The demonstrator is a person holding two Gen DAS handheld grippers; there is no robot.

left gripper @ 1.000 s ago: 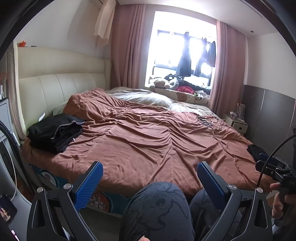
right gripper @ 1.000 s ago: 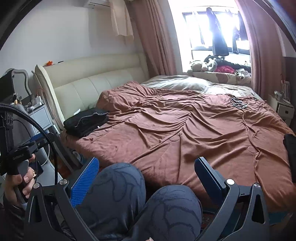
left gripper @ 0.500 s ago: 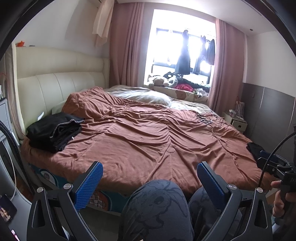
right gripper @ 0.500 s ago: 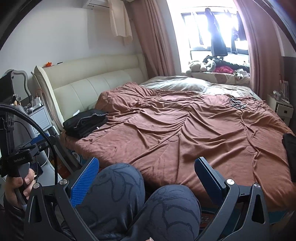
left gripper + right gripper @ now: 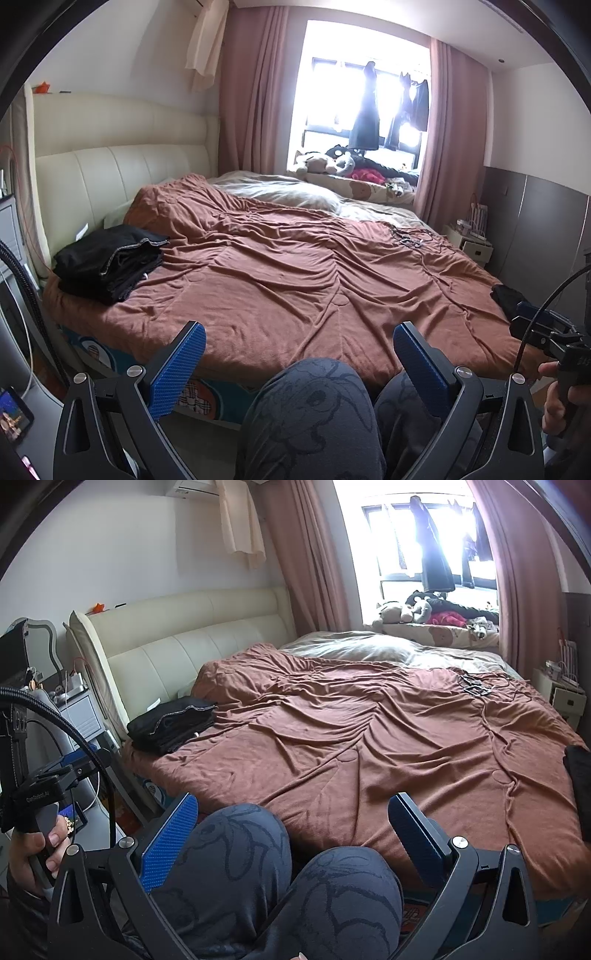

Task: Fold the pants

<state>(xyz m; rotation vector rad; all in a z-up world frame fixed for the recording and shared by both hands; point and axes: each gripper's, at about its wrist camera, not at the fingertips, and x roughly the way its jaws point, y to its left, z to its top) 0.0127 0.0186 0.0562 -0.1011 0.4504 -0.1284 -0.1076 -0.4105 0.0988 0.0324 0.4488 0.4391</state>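
Note:
A stack of folded black pants [image 5: 109, 264] [image 5: 173, 723] lies on the near left corner of the bed, by the headboard. Another dark garment [image 5: 508, 301] [image 5: 580, 775] sits at the bed's right edge, partly cut off. My left gripper [image 5: 299, 362] is open and empty, held low in front of the bed over the person's knees [image 5: 314, 417]. My right gripper [image 5: 291, 834] is also open and empty, above the same knees [image 5: 240, 867]. Each gripper shows at the edge of the other's view, held by a hand.
A wide bed with a rumpled brown cover [image 5: 295, 280] fills the middle. A cream headboard [image 5: 122, 173] stands left, a nightstand [image 5: 469, 247] right. Cables [image 5: 410, 236] lie on the far right of the cover. Plush toys and clothes [image 5: 332, 162] line the window sill.
Both views have tilted slightly, so the bed sits a little lower in frame. Both grippers stay open and empty.

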